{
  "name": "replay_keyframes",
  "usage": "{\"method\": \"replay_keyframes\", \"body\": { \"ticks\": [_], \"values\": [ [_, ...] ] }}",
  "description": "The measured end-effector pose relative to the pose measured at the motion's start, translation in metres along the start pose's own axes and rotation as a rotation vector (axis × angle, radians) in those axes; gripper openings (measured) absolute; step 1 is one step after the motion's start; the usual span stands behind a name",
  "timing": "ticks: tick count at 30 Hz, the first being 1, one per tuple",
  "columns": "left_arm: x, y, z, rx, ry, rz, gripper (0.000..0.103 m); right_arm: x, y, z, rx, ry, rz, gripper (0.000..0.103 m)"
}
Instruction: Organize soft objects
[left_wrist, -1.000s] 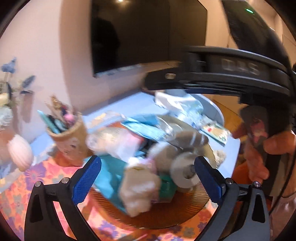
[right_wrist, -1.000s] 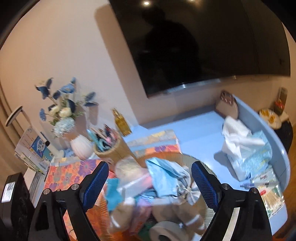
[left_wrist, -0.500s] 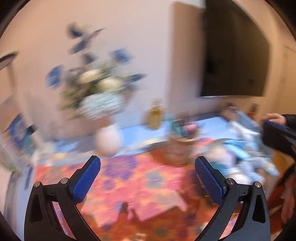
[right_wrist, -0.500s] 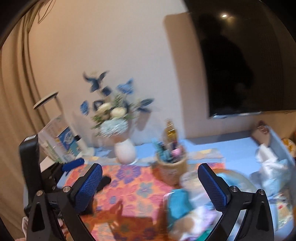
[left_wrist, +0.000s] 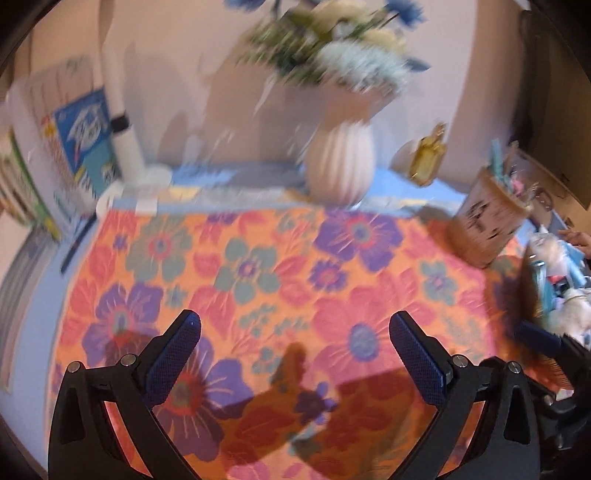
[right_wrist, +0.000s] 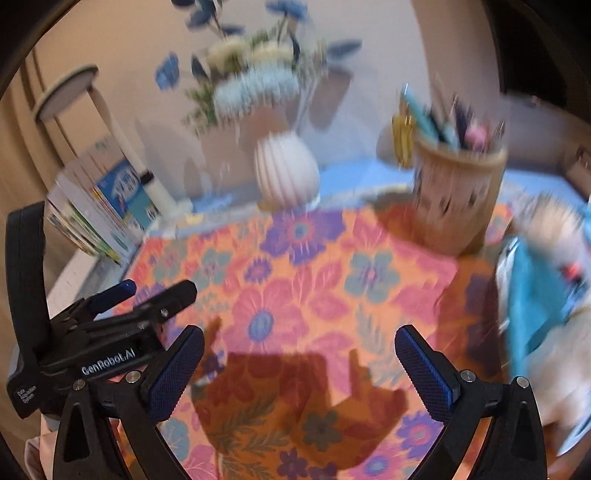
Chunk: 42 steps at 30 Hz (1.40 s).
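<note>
A pile of soft objects (left_wrist: 557, 291), plush toys and light blue cloth, lies at the far right edge of the left wrist view; it shows blurred in the right wrist view (right_wrist: 543, 280) at the right edge. My left gripper (left_wrist: 293, 354) is open and empty above an orange floral mat (left_wrist: 280, 280). My right gripper (right_wrist: 299, 369) is open and empty above the same mat (right_wrist: 306, 295). The left gripper's body also shows in the right wrist view (right_wrist: 110, 321), at the left.
A white ribbed vase with flowers (left_wrist: 340, 166) stands behind the mat, beside a yellow bottle (left_wrist: 428, 158). A woven pen cup (right_wrist: 456, 192) stands at the mat's right rear. Books (left_wrist: 74, 155) and a white lamp post (left_wrist: 122, 122) stand at the left.
Both grippers have swung left, away from the pile of soft objects, and now face the floral mat. Both stay open and empty.
</note>
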<state>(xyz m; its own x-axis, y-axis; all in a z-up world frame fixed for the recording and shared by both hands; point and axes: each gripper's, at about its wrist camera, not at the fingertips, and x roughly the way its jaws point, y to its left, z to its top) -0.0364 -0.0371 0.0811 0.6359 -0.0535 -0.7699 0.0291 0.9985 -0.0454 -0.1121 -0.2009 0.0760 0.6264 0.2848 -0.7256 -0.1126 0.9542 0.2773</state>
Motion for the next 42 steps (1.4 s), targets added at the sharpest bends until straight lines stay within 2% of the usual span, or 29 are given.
{"method": "replay_keyframes", "body": {
  "ticks": [3,10,14,16,19,21,42],
  "values": [
    [0.018,0.012,-0.012,-0.043,0.034,-0.007,0.102,0.018,-0.001,-0.011,0.009,0.022,-0.053,0.103],
    [0.046,0.022,-0.028,-0.065,0.063,0.000,0.102,0.053,-0.012,-0.022,0.040,0.044,-0.168,0.103],
    [0.054,0.023,-0.031,-0.063,0.060,0.034,0.102,0.061,-0.012,-0.024,0.015,0.001,-0.243,0.103],
    [0.057,0.021,-0.031,-0.055,0.062,0.053,0.102,0.069,-0.009,-0.021,-0.011,0.019,-0.285,0.103],
    [0.061,0.010,-0.032,-0.015,0.069,0.126,0.103,0.076,-0.003,-0.018,-0.040,0.033,-0.345,0.103],
    [0.061,0.013,-0.033,-0.040,0.069,0.115,0.103,0.075,-0.006,-0.018,-0.016,0.029,-0.344,0.103],
    [0.061,0.014,-0.033,-0.040,0.070,0.114,0.103,0.075,-0.009,-0.016,0.031,0.012,-0.371,0.103]
  ]
}}
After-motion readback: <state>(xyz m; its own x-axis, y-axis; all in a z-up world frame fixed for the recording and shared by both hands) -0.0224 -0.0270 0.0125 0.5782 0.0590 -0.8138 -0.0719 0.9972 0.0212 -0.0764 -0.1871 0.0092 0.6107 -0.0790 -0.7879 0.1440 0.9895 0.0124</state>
